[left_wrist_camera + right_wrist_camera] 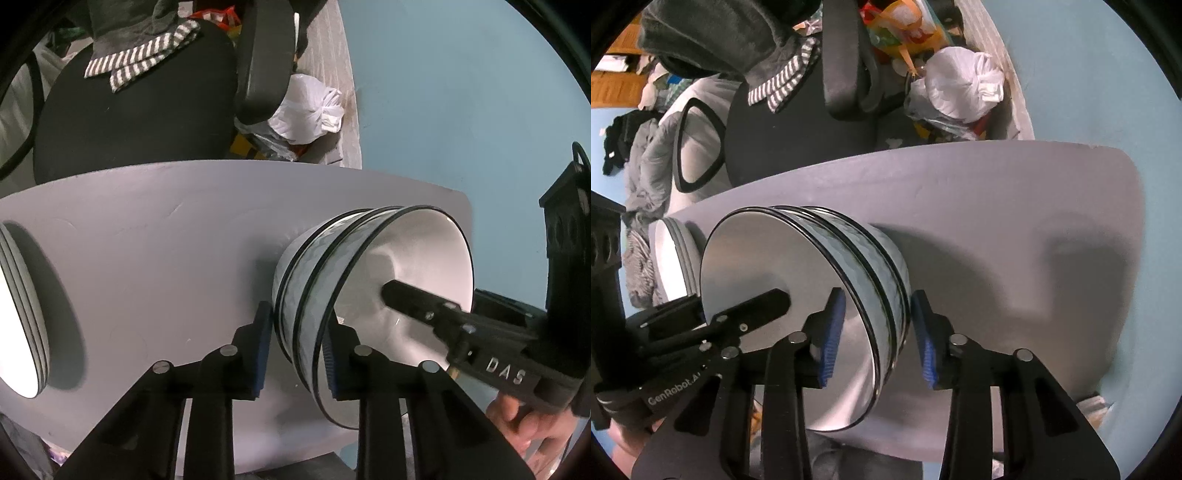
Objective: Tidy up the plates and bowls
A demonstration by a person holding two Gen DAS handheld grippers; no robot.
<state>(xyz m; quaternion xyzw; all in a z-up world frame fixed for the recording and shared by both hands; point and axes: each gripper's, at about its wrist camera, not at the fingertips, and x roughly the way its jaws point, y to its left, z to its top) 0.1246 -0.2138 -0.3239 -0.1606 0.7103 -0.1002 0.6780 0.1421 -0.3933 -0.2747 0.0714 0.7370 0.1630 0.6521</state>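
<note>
Bowls (pixel 369 291), three nested with dark rims, stand on the grey tabletop (pixel 147 240), near its corner; stacked plates (pixel 22 314) lie well apart at the other end. Glazed ceramic will likely be heavy, rigid, slick and chip-prone, so the rim wall is the sensible hold. Each hand-held gripper straddles that wall from opposite sides: the left hand-held gripper (pixel 299 350) seems clenched on the bowls, while the right hand-held gripper (pixel 877 332) shows a gap at its outer pad (released, apparently). Beyond the tabletop: a black chair (pixel 140 110), a white bag (pixel 310 110), and a pale blue floor (pixel 461 110).
</note>
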